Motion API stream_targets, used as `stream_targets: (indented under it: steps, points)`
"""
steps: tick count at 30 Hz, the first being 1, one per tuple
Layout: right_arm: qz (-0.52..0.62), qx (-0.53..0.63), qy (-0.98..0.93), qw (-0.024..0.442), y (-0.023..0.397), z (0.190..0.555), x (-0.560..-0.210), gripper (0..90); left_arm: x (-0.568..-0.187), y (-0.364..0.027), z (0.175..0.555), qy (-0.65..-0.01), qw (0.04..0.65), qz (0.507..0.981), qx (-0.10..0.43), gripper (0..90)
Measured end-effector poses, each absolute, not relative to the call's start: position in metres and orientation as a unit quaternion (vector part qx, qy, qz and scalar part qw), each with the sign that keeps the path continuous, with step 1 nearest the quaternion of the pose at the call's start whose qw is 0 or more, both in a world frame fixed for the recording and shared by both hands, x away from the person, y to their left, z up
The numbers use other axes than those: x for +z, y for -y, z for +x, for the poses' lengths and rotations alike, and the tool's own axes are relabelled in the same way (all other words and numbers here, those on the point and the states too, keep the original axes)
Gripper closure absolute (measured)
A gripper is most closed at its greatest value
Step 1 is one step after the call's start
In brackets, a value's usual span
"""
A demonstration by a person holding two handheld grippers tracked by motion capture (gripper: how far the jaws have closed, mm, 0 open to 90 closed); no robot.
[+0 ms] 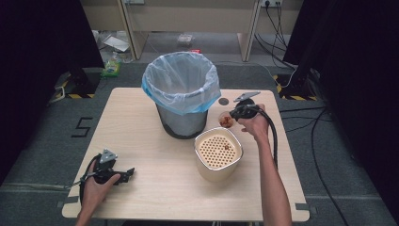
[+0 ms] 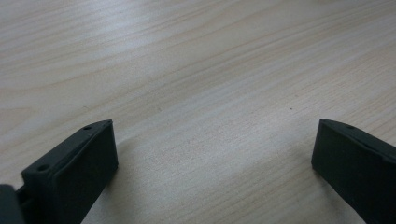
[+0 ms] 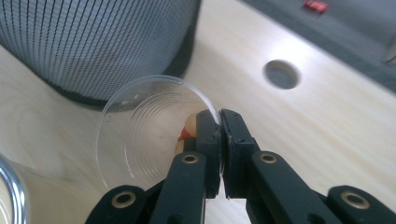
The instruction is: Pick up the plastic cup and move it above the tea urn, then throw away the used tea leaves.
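Cup (image 3: 140,135): thin clear plastic, light, easily crushed | on surface (image 3: 327,116) beside bin (image 3: 93,42) | my right gripper (image 3: 219,122) pinched on its rim, gently | left gripper (image 2: 212,154) apart, idle.

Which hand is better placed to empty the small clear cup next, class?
Right, probably. The right gripper is already shut on the clear cup's rim beside the lined bin; the left gripper rests open at the table's near left corner.

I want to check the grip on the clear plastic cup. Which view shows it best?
The right gripper view: the right gripper pinches the clear plastic cup by its rim, close up. In the high view the cup is small beside the bin.
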State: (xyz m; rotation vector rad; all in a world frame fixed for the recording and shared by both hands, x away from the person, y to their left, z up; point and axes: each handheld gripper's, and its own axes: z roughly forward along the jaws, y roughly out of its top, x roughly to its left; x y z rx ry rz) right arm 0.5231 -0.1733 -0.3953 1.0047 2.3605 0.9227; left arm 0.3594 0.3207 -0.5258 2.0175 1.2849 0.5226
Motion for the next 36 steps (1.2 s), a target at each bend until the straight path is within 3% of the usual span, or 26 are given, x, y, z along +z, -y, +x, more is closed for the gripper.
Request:
stream_targets:
  steps: [18, 36]
  points:
    - [0.355, 0.364, -0.809, 0.294, 0.198, 0.494, -0.354, 87.3, -0.526, -0.321, 0.359, -0.494, 0.34, 0.775, 0.201, 0.0]
    - [0.294, 0.378, -0.8, 0.362, 0.183, 0.446, -0.331, 87.2, -0.526, -0.321, 0.359, -0.494, 0.34, 0.775, 0.201, 0.0]
